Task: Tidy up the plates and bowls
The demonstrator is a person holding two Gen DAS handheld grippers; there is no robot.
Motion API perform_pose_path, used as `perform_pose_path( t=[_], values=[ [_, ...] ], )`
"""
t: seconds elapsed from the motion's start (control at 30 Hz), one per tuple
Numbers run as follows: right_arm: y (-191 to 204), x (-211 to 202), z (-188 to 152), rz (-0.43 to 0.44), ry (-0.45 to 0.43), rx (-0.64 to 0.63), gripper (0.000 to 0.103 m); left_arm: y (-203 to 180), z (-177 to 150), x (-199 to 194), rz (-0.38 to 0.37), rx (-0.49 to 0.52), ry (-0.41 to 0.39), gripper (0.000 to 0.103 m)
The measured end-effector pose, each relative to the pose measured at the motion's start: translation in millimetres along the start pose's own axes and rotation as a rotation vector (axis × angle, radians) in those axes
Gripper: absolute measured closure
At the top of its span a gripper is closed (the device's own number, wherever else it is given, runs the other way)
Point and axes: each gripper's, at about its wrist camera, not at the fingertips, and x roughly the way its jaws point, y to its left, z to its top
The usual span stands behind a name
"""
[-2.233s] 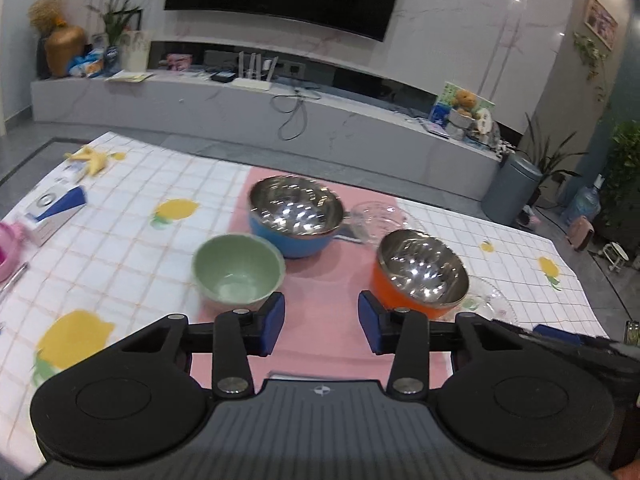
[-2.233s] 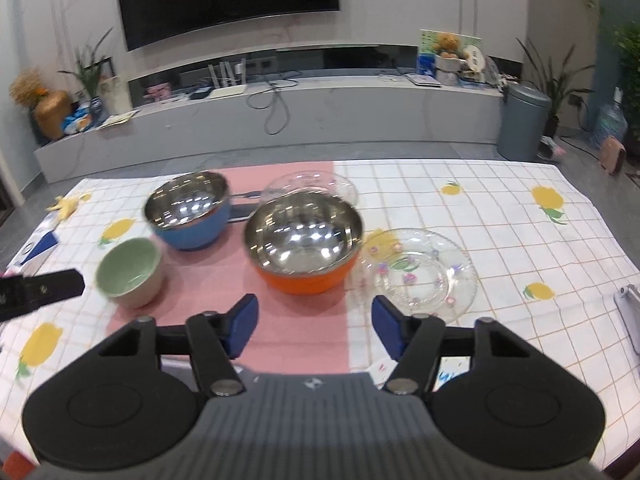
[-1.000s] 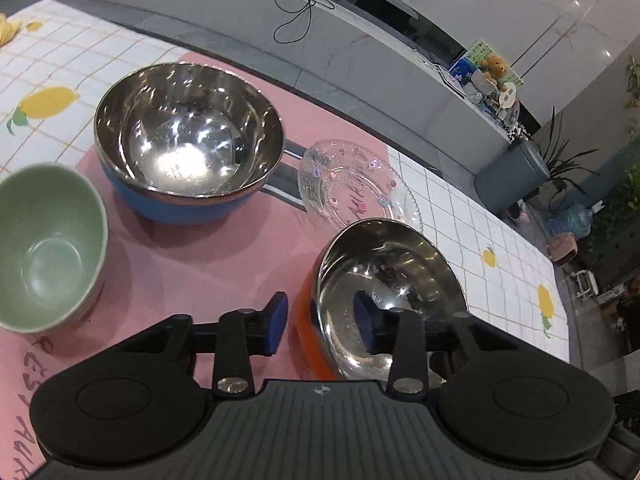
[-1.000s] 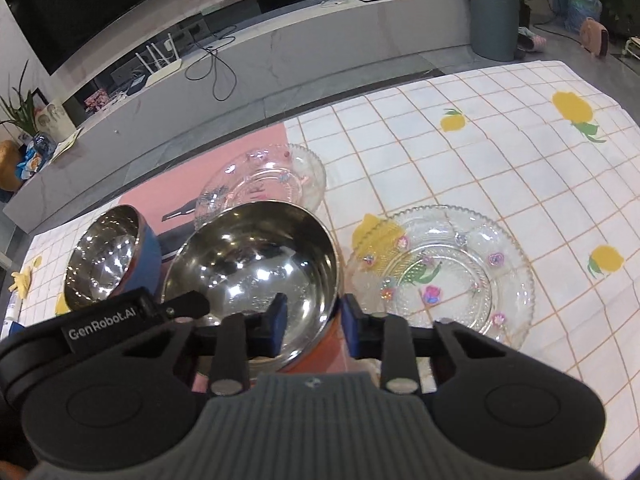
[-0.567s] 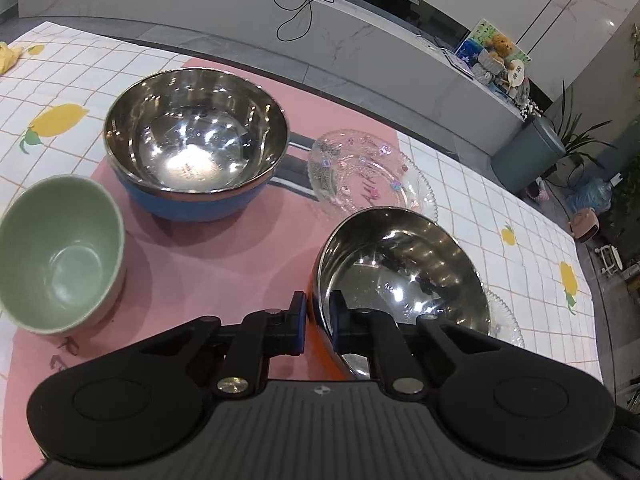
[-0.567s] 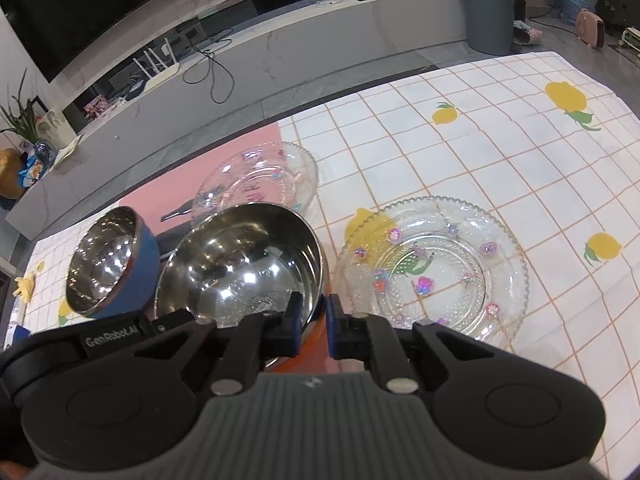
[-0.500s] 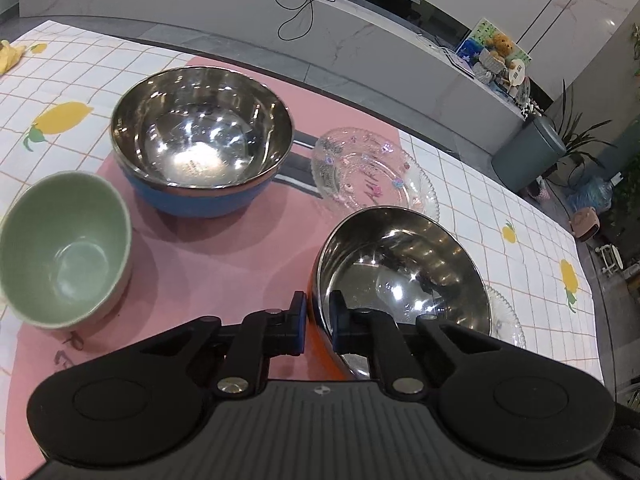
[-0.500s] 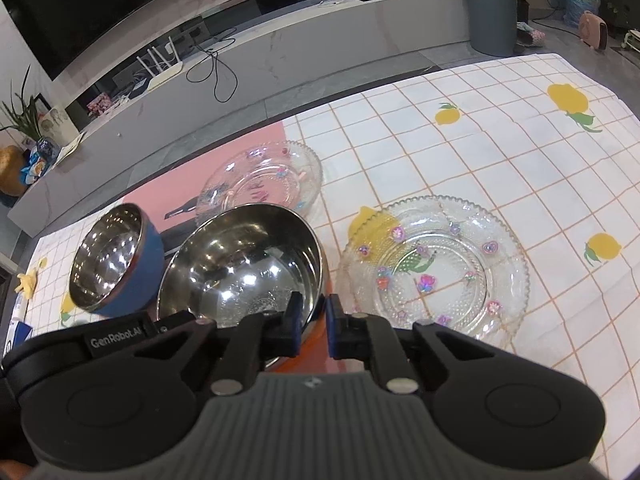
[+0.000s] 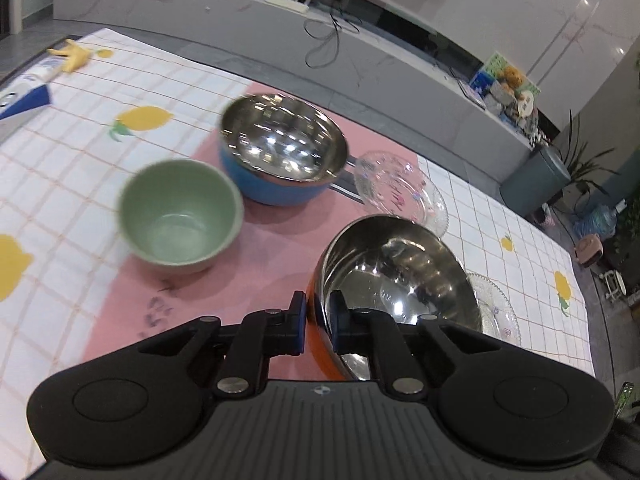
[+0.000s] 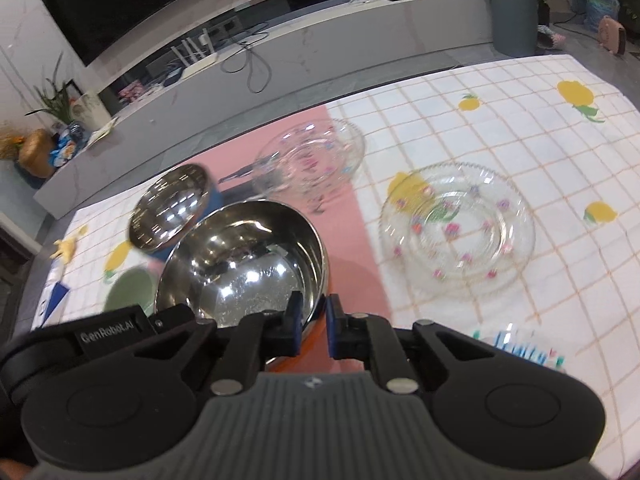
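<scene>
1. While both grippers hold on, the orange bowl point(image 9: 394, 268) hangs between them, with one gripper on each side of its rim.
2. The left gripper point(image 9: 319, 320) pinches the bowl's left rim. One blue pad is on the orange outside and the other pad is on the shiny inside.
3. The right gripper point(image 10: 313, 322) pinches the bowl's right rim in the same way, one pad inside and one pad outside.
4. The orange bowl is shiny metal inside. It sits over the pink mat point(image 9: 256, 264), and it looks a little tilted.
5. The blue bowl point(image 9: 282, 150) is farther back on the pink mat. It is shiny metal inside too, and it stands upright.
6. The green bowl point(image 9: 180, 216) is to the left of the orange bowl and just in front of the blue bowl. It stands upright and has nothing in it.
7. The small glass plate point(image 10: 310, 156) lies behind the orange bowl, near the edge of the pink mat.
8. The big glass plate point(image 10: 456, 232) lies flat on the checked tablecloth point(image 10: 500, 112), to the right of the orange bowl. It has little pink flowers on it.
9. The tablecloth is white with yellow lemons.
</scene>
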Motion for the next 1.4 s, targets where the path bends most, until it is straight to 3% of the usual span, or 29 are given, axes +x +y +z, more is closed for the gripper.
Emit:
perform_pose_path(
  t=[0.33, 0.63, 1.03, 1.4],
  values=[
    [37.4, -31.6, -51.8, 0.110, 0.038, -0.049, 0.092, 50.1, -17.2, -59.4, 0.049, -0.066, -0.047, 0.090],
    [69.4, -36.3, -90.7, 0.164, 0.098, -0.116, 0.092, 95.4, -40.6, -88.9, 0.098, -0.105, -0.061, 0.090],
    [80.9, -23.5, -117.2, 0.170, 0.165, -0.164, 0.092, 131.1, -66.5, -85.6, 0.095, -0.136, -0.024, 0.090],
    [79.2, -12.7, -118.8, 0.158, 0.163, -0.158, 0.093, 137.9, -73.5, -71.7, 0.091, -0.139, -0.019, 0.091]
  ],
)
